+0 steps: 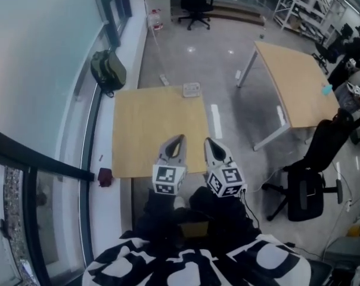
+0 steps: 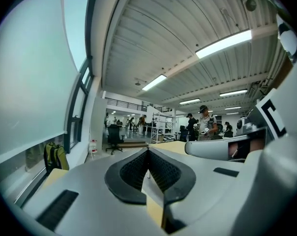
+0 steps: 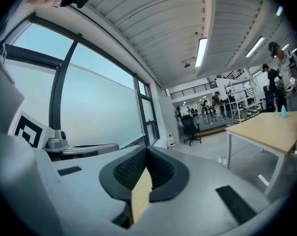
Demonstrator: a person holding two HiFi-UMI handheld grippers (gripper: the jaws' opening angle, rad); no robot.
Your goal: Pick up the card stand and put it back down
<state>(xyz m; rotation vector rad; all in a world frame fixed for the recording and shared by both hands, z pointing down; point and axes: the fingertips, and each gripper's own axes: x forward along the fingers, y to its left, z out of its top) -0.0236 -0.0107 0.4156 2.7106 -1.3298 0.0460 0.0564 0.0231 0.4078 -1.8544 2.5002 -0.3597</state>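
Two desks fill the floor ahead of you. The nearer desk (image 1: 145, 137) sits square in front of your body, which is why it reads as the work surface. The second desk (image 1: 296, 79) stands well apart to the right, with a black office chair (image 1: 311, 180) below it. A green backpack (image 1: 107, 70) rests against the window wall to the left, out of your way.

Your left gripper (image 1: 179, 138) and right gripper (image 1: 208, 141) hang side by side over the near edge of the desk and point roughly level across it. Each gripper has its jaws pressed together with nothing between them. I judge this a carrying posture and not a grasp.

Smallest is a pale, flat-looking object (image 1: 191, 89) alone at the far edge of the nearer desk. It is probably the card stand, though it is too small to be sure. It lies well apart from both grippers, so you must reach across the desk and spread one gripper before any lift.
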